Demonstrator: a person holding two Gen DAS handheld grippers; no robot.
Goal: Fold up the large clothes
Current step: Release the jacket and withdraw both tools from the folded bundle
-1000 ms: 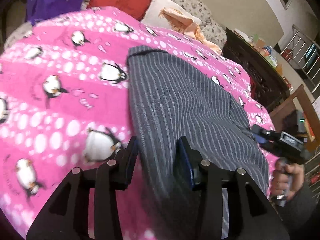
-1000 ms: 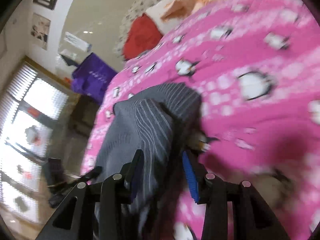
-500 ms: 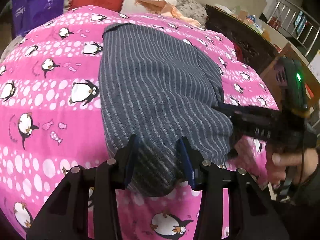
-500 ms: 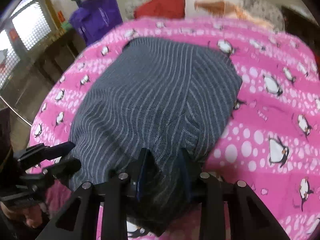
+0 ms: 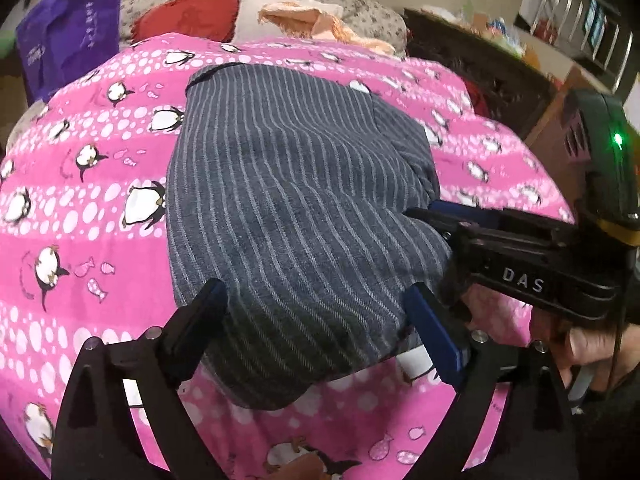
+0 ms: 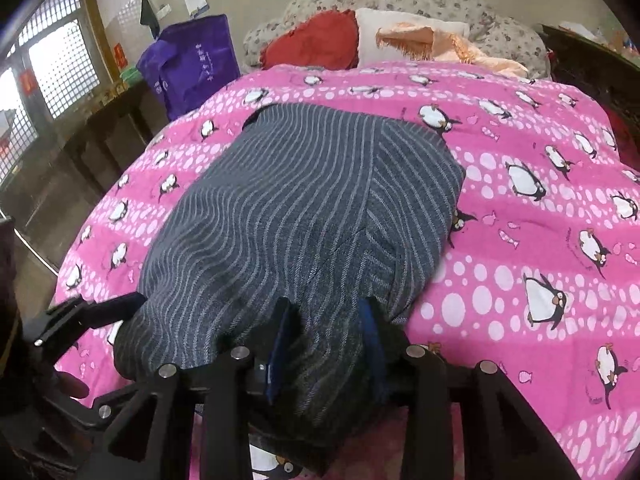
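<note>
Lying folded on the pink bed (image 6: 540,208), the striped garment (image 6: 288,216) is seen at the bed's middle, its far edge toward the red pillow (image 6: 316,40). The left tool (image 5: 320,320) is held wide apart over the garment's near end, nothing being gripped. The right tool (image 6: 326,332) is closed narrowly on the garment's near right corner, cloth bunched between its blue pads (image 6: 370,344). A purple bag (image 6: 192,64) is seen left of the bed.
</note>
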